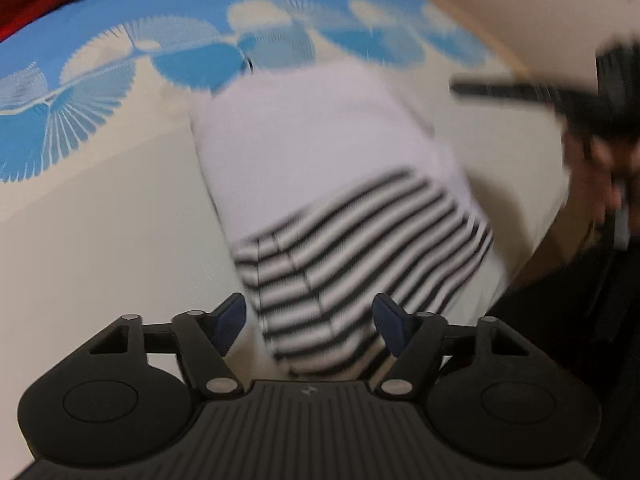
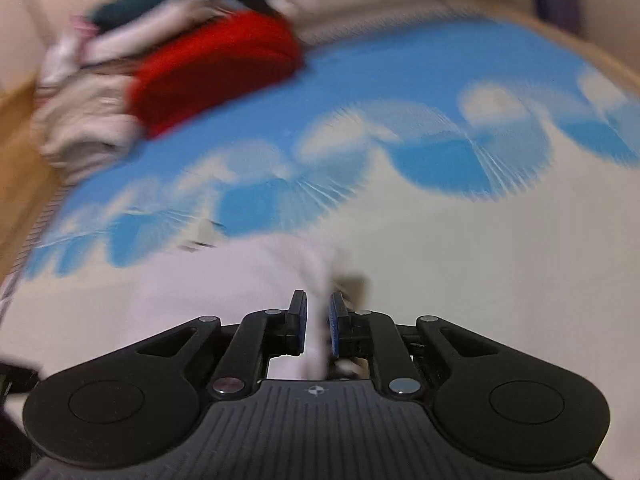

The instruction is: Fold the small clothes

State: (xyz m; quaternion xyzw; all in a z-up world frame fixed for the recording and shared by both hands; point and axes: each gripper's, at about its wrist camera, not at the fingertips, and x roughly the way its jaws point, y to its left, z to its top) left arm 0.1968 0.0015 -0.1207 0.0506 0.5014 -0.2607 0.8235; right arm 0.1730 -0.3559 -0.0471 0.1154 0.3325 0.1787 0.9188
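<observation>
While left gripper (image 1: 310,322) gapes over white black-striped garment (image 1: 336,200), only right wrist view shows right gripper (image 2: 318,316) clamped on its white edge, plus red cloth pile (image 2: 212,68).

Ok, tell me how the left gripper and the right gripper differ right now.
The left gripper stands wide open; the right gripper is nearly closed. The left gripper's pads sit apart from the striped end of the white garment; the right gripper pinches a white fold of it. Both are black with blue pads and point down at the blue-and-cream sheet.
</observation>
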